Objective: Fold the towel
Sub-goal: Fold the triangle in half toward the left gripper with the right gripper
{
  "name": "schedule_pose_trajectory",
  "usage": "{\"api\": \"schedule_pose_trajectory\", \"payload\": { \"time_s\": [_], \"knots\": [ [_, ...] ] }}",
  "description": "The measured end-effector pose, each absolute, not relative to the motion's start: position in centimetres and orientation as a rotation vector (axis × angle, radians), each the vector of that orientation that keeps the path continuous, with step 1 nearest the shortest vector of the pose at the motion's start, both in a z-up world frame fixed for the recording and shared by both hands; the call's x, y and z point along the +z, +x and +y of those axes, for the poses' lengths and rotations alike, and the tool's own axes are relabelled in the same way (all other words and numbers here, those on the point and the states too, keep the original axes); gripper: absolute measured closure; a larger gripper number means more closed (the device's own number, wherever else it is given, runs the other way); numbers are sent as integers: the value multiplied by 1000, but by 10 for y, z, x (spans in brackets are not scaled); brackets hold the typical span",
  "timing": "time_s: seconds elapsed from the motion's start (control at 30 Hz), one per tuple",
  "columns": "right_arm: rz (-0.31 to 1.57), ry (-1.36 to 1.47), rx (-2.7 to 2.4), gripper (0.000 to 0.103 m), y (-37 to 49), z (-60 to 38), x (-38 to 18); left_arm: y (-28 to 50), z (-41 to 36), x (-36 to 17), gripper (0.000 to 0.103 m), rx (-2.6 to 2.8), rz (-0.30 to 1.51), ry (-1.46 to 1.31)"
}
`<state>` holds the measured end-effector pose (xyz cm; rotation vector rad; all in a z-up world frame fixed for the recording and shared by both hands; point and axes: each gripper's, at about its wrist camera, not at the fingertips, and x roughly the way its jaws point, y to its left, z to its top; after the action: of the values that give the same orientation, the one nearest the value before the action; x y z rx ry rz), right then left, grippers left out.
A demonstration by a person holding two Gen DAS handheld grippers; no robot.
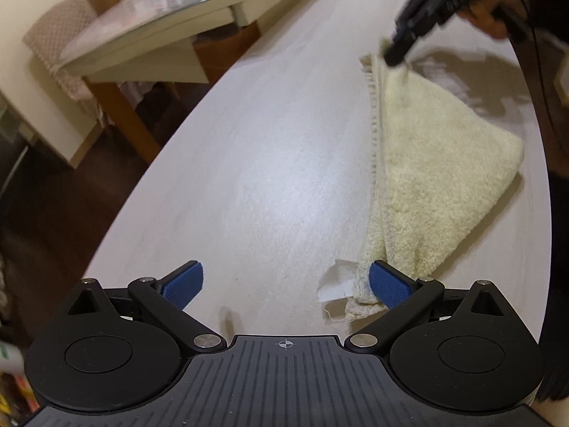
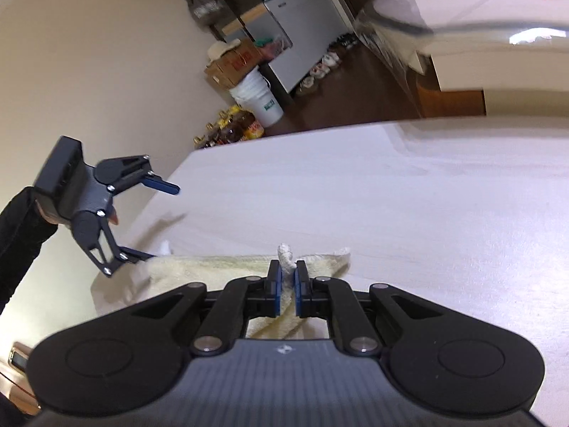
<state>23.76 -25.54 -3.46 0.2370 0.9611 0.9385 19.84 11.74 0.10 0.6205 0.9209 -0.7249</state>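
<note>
In the left wrist view, the left gripper (image 1: 286, 284) is held low over the pale table (image 1: 249, 163), its blue fingers (image 1: 183, 284) spread wide; the cream towel (image 1: 437, 163) lies folded to the right, one corner touching the right finger. The right gripper (image 1: 394, 57) is blurred and pinches the far corner. In the right wrist view, a towel (image 2: 227, 267) corner is clamped between closed pads (image 2: 275, 291); the left gripper (image 2: 156, 220) is seen open beside the towel's edge. A white bucket (image 2: 261, 98) stands on the floor, contents hidden
</note>
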Motion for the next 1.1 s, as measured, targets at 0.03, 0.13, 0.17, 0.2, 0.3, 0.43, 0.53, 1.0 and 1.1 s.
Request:
{"api": "schedule_pose_trajectory", "payload": {
  "time_s": [0.03, 0.13, 0.17, 0.2, 0.3, 0.43, 0.53, 1.0, 1.1],
  "knots": [
    [968, 226, 934, 95, 238, -254, -38, 199, 122, 2, 1, -720, 919, 591],
    [978, 244, 935, 95, 238, -256, -45, 200, 138, 5, 1, -702, 907, 493],
    [981, 257, 937, 96, 239, -258, -47, 201, 142, 6, 1, -699, 905, 474],
    [984, 272, 939, 96, 239, -259, -48, 203, 145, 8, 1, -695, 904, 453],
    [986, 283, 940, 96, 240, -261, -49, 210, 158, 12, 1, -676, 897, 364],
    [983, 282, 939, 96, 239, -262, -49, 210, 169, 19, 1, -653, 901, 295],
    [982, 282, 938, 96, 237, -263, -48, 217, 174, 19, 1, -636, 908, 235],
    [968, 288, 911, 96, 229, -263, -44, 205, 162, 23, 1, -596, 876, 310],
    [959, 300, 900, 93, 227, -264, -44, 200, 148, 12, 1, -577, 869, 390]
  ]
}}
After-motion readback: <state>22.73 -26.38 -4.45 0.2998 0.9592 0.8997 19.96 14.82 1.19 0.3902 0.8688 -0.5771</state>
